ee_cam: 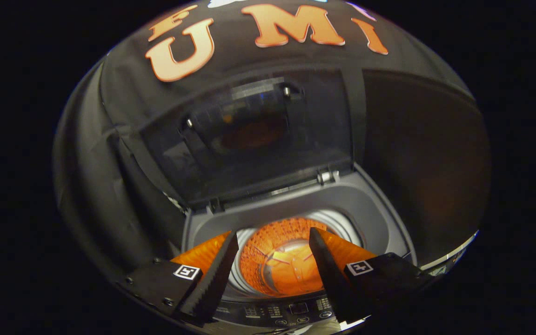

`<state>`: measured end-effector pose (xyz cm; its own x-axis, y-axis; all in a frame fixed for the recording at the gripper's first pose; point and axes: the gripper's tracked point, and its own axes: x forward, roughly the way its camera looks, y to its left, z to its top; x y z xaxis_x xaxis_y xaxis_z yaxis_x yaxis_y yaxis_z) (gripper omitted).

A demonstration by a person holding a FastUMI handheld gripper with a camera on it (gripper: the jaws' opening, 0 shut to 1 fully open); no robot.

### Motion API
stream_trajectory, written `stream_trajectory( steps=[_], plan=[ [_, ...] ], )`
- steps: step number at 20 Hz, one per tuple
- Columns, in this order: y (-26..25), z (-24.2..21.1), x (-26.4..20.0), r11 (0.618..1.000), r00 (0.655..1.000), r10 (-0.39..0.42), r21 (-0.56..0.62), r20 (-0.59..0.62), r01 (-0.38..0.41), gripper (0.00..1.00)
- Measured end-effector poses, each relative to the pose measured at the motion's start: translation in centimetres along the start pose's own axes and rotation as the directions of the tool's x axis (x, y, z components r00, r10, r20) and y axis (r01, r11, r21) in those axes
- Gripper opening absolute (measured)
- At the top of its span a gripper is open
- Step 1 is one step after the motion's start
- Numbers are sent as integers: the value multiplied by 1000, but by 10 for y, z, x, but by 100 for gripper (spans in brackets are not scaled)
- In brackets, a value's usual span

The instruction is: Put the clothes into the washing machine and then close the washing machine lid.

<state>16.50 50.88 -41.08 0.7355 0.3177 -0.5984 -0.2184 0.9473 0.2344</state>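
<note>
A top-loading washing machine (pixel 342 200) stands just ahead of me with its dark see-through lid (pixel 258 139) raised upright against the booth wall. Its round drum (pixel 282 260) lies open below and between my fingers. The perforated inside looks orange, and I cannot tell whether a garment lies in it. My gripper (pixel 273 232) hovers over the near side of the opening, open, with nothing between its fingers. No clothes hang from either finger.
The machine's control panel (pixel 296 309) runs along the near edge under my fingers. Two lid hinges (pixel 327 177) sit at the back of the grey top. Black booth cloth closes in behind and on both sides.
</note>
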Motion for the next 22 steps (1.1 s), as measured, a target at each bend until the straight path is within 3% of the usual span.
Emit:
stream_trajectory(
  steps=[3,7,11,14,17,22],
  plan=[
    [11,78,-34,998,986,21,-58,165,-11,98],
    [14,189,-50,977,940,28,-206,339,46,98],
    [24,269,-31,978,936,60,-210,347,14,98],
    [10,280,31,984,963,63,-177,263,-16,98],
    [-10,278,77,990,978,25,-142,209,5,99],
    [-10,262,109,989,982,24,-145,185,3,99]
  ],
)
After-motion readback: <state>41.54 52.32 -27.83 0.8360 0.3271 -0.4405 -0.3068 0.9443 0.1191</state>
